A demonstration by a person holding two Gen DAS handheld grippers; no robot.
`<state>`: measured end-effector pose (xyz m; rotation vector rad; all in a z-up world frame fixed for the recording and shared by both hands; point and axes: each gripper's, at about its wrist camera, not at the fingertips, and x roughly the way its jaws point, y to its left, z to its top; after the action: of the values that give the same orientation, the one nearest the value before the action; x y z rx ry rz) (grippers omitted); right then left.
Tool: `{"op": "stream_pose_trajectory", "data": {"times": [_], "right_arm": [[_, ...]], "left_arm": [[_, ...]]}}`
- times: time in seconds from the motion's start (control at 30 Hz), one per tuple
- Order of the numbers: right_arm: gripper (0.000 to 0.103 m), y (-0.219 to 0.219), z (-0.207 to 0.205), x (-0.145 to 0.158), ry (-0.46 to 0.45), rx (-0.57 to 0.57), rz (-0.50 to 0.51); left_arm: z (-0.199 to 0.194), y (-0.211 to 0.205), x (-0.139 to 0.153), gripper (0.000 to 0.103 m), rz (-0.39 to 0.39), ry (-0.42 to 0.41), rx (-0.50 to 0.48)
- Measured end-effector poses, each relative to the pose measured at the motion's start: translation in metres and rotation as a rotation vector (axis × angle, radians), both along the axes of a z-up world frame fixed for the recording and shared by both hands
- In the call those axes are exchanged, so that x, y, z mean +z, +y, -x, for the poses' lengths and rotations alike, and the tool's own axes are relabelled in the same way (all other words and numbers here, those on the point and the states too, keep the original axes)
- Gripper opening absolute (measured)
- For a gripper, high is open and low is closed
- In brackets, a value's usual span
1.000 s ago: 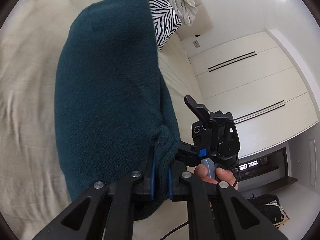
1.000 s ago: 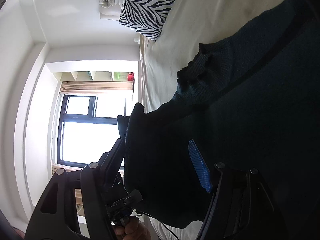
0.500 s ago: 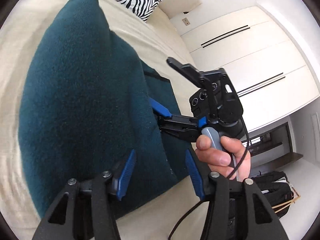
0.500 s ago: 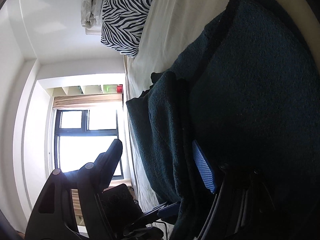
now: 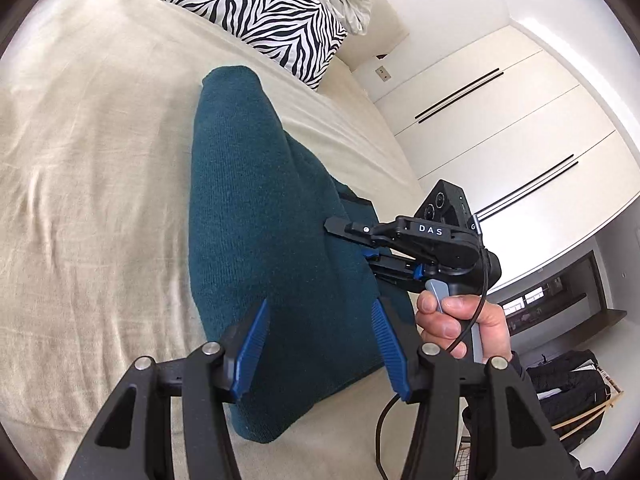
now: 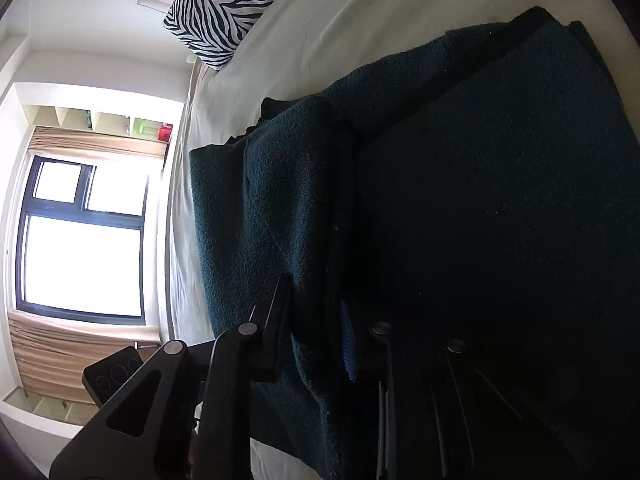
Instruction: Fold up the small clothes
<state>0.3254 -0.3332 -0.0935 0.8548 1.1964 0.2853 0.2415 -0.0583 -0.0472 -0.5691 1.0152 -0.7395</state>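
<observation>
Pinching teal garment (image 6: 280,208) edge, right gripper (image 6: 316,320)

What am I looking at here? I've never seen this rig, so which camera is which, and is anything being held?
There is no robot. A person holds a two-finger tool in each hand, and each tool carries a fisheye camera that looks forward along its fingers.

The left wrist view shows the left tool at the bottom, its blue pads spread wide with nothing between them. Past it lies a folded teal sweater on a beige bed, with a zebra pillow at the far end. This view also shows the person's hand gripping the other tool's handle.

The right wrist view is rolled sideways and dark. The right tool appears to pinch a thick fold at the sweater's edge.
</observation>
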Motion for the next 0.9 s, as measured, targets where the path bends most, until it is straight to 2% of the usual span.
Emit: {"op": "stream_pose_trajectory", "data": {"times": [0.33,0.6,0.8,0.9], "right_arm": [[0.013,-0.065,0.031,0.037,-0.078,-0.081,0.082],[0.013,-0.111,0.051,0.039,-0.07,-0.131,0.102],[0.013,-0.121,0.061,0.018,-0.013,-0.119,0.122],[0.013,-0.13,0.07,-0.001,-0.013,-0.162,0.064]], "left_arm": [[-0.015,-0.035,0.025,0.055,-0.054,-0.079,-0.042],[-0.021,-0.079,0.036,0.055,-0.103,-0.135,-0.099],[-0.036,-0.107,0.021,0.055,-0.175,-0.147,-0.1],[-0.045,-0.113,0.005,0.055,-0.217,-0.133,-0.092]]}}
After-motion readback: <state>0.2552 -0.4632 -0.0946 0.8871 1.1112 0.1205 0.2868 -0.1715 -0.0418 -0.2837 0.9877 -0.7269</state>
